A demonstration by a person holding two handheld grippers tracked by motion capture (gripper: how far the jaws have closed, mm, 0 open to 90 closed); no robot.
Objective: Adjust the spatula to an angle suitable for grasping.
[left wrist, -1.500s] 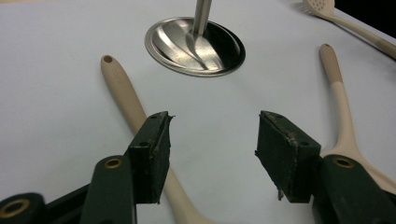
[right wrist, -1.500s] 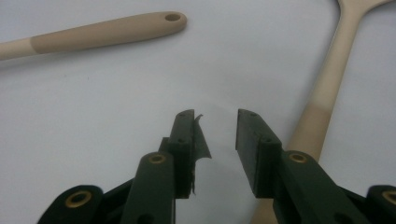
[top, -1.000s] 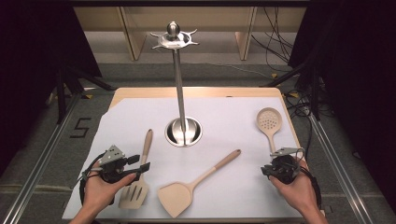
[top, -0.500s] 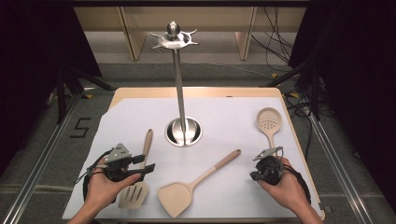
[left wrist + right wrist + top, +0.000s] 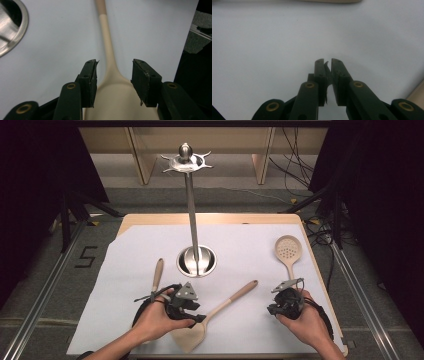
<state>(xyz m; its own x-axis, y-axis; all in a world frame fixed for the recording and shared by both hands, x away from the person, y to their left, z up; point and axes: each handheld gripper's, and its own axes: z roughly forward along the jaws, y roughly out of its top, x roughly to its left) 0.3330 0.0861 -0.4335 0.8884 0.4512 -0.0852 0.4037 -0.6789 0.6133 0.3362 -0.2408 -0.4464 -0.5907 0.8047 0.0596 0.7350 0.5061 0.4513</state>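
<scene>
From above, the left claw (image 5: 192, 312) sits low on the white sheet covering the bench (image 5: 250, 245), poised over the neck of the solid spatula (image 5: 212, 317), whose blade points toward the person and whose handle runs up and to the right. The left gripper view gives what the high view cannot: the spatula (image 5: 112, 82) lies between the two black pads, which stand apart on either side of its neck with a gap showing on each side, so nothing is gripped; the jaws have just been closing around it. That view also catches the rim of the steel stand's base (image 5: 12, 27) at upper left. The right claw (image 5: 280, 305) rests near the bench's right edge, just below the handle of the perforated spoon (image 5: 288, 252). The right gripper view shows its pads (image 5: 322, 72) almost together with only a thin slit between them, nothing held, over bare white sheet. Counted in the high view: three wooden utensils, namely the solid spatula, the perforated spoon, and a third one (image 5: 157, 275) whose handle emerges above the left hand; one steel stand (image 5: 192, 220) with a hooked crown; two claws.
</scene>
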